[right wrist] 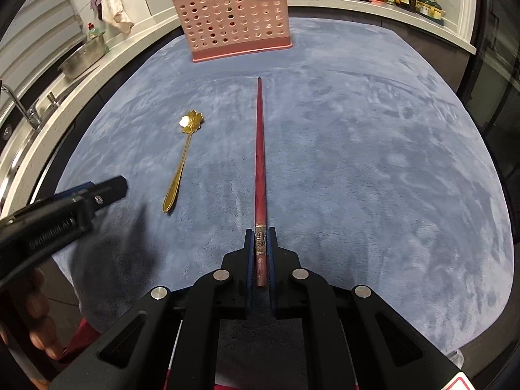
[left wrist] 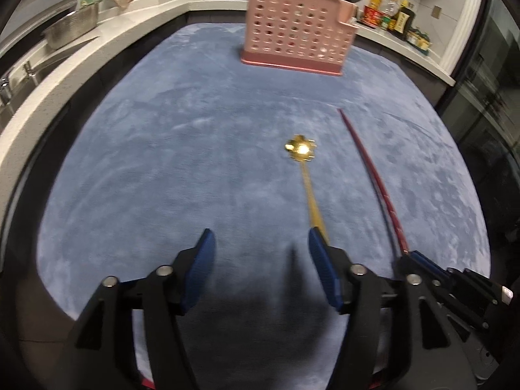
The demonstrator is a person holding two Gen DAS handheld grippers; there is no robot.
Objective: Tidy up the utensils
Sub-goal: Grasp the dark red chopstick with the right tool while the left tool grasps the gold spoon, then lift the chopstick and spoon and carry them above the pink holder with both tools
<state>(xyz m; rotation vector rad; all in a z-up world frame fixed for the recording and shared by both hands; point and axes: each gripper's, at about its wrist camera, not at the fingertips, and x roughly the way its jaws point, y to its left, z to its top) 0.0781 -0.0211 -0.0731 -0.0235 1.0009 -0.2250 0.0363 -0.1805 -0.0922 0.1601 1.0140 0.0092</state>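
The blue cloth on the table looks soft and plush, matt, with a brushed nap. The golden spoon is polished metal and reflects a bright light. The red chopstick looks lacquered and smooth, with an engraved metal band near its thick end. The pink holder is matt plastic with round holes. The basin on the counter looks like hammered steel.

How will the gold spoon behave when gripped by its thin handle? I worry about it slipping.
The gold spoon looks polished, so it may slide between the pads. Its flower-shaped bowl probably outweighs the slim handle, so it could droop bowl-first if gripped at the tail. It looks rigid; the soft blue cloth may hinder getting under it.
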